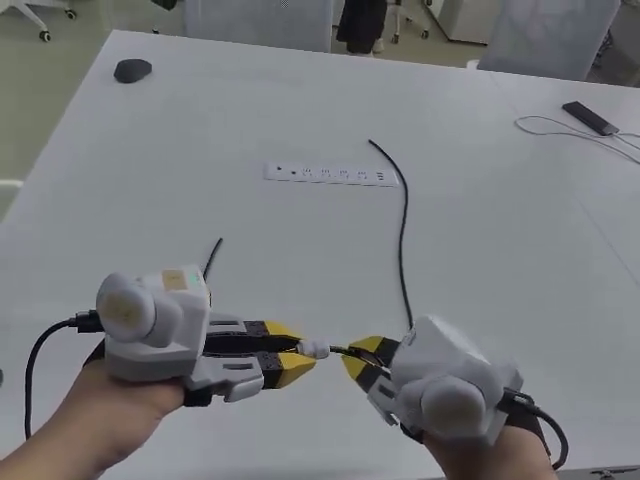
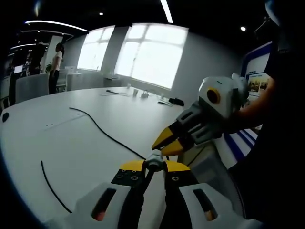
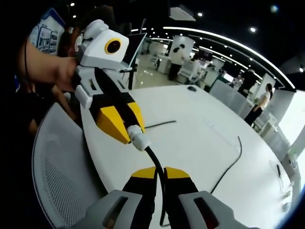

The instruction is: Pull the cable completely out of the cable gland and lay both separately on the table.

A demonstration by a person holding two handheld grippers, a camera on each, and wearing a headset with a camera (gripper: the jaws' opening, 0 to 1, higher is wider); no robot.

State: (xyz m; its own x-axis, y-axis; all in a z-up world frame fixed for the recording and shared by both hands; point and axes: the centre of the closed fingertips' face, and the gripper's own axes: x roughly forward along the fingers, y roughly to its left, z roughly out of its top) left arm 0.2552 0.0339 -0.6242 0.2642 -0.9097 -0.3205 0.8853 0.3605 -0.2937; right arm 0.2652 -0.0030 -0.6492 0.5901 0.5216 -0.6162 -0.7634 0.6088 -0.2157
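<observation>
Tightly between left fingers (image 1: 283, 368), white plastic gland (image 1: 313, 349); between right fingers (image 1: 362, 351), slim black cable (image 1: 403, 230).

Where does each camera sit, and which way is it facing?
Head view: on the headset, looking down at the table; both hands, left gripper shut on the gland, right gripper shut on the cable.
Left gripper view: on the left gripper, looking along its jaws toward the right gripper and windows.
Right gripper view: on the right gripper, facing the left gripper and the hand holding it.
Shared: all three show gland and cable.
</observation>
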